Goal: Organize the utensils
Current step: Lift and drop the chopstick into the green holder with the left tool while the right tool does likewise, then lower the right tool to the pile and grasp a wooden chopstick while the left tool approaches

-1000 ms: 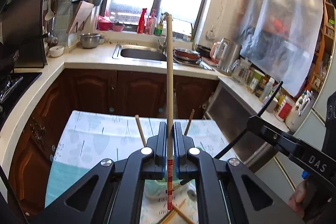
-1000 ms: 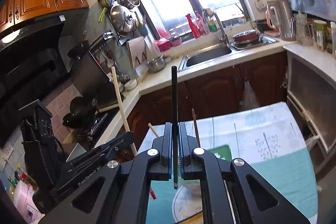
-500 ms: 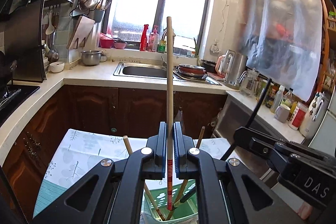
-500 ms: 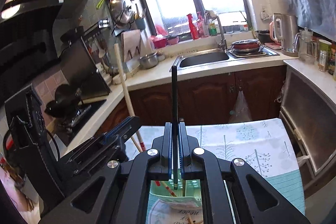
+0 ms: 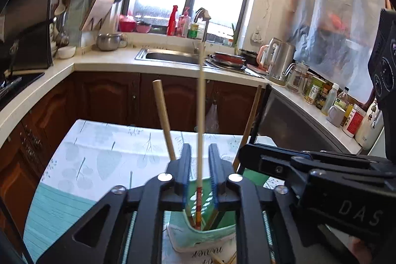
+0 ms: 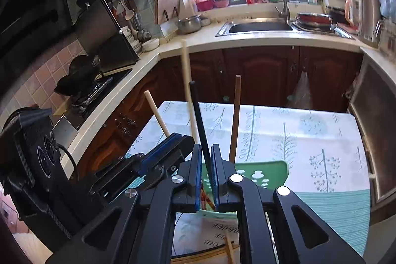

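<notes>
- Chopsticks: a pale chopstick [image 5: 201,100] with a red-banded lower end stands upright between the pads of the left gripper [image 5: 199,160], its tip down inside the green holder [image 5: 210,234] on the table [image 5: 81,160].
- The left jaws are opening; a clear gap shows on either side of the stick, so the pads no longer press it.
- A black chopstick [image 6: 198,115] rises between the pads of the right gripper [image 6: 206,160], leaning slightly left, its foot in the same holder; these jaws are just starting to part, with slim gaps visible.
- Judged light, stiff, thin and smooth, such sticks roll and slip easily; best pinched mid-shaft, square across the pads.
- Two more wooden sticks already lean in the holder.
</notes>
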Tool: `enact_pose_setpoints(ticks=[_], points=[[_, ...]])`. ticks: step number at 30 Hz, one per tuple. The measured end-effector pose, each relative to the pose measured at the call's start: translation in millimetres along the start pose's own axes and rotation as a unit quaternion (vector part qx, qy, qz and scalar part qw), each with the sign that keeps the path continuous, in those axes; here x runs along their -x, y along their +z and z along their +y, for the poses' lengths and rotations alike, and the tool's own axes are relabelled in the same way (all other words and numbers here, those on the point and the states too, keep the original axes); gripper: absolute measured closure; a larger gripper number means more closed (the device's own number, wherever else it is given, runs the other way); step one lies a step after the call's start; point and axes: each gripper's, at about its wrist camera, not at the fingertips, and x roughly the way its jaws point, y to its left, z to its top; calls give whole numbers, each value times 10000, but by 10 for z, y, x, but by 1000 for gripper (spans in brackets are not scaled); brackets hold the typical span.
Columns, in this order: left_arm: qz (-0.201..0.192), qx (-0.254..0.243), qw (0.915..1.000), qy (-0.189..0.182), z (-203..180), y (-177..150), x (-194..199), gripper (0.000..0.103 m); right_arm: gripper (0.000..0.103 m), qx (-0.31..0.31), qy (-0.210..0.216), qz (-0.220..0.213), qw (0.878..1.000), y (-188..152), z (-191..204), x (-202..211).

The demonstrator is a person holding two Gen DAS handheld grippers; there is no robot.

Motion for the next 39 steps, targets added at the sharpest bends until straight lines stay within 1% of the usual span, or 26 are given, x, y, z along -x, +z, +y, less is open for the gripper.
enact_pose_setpoints(ticks=[1, 3, 5, 8, 14, 17, 19, 20, 22, 23, 26, 27, 29, 32, 34, 36, 39], points=[[43, 51, 10000, 0, 22, -9, 16, 80, 95, -22, 19, 27, 10000, -19, -14, -32], [124, 99, 9999, 4, 49, -20, 61, 68, 94, -58, 55, 57, 10000, -50, -35, -67], [174, 129, 9998, -22, 69, -39, 138, 62, 90, -78, 57, 60, 9999, -72, -49, -54], [277, 109, 9995, -100, 78, -50, 255, 62, 85, -87, 72, -17, 9999, -123, -35, 10], [702, 34, 9972, -238, 69, -113, 528, 62, 85, -111, 95, -69, 9999, -324, -11, 318], [904, 8, 9954, -322, 67, -197, 672, 62, 85, -91, 85, 15, 9999, -499, -41, 462], [1076, 64, 9931, -462, 64, -287, 747, 62, 85, -57, 60, 135, 9999, -672, -62, 565], [1217, 86, 9911, -540, 57, -338, 761, 62, 85, -46, 67, 220, 9997, -759, -86, 592], [1479, 141, 9867, -654, 30, -455, 762, 69, 85, -46, 17, 409, 9992, -939, -142, 621], [1610, 151, 9843, -710, 10, -515, 749, 74, 85, -42, 32, 492, 9988, -1034, -189, 638], [2130, 272, 9729, -857, -32, -729, 636, 86, 85, -55, 17, 951, 9955, -1299, -323, 518], [2266, 297, 9694, -893, -46, -788, 588, 88, 85, -106, 36, 1123, 9936, -1365, -370, 457], [2588, 396, 9606, -937, -65, -929, 480, 89, 85, -200, 110, 1516, 9882, -1564, -478, 310], [3018, 642, 9457, -1028, -66, -1122, 320, 91, 85, -220, 105, 1950, 9805, -1802, -589, 108], [3162, 795, 9399, -1017, -56, -1217, 243, 92, 85, -249, 116, 2247, 9740, -1954, -651, -26], [3290, 953, 9338, -1033, -38, -1307, 168, 92, 85, -267, 101, 2429, 9696, -2054, -696, -114], [3365, 1078, 9303, -985, -2, -1388, 97, 92, 85, -162, 106, 2599, 9654, -2131, -712, -218]])
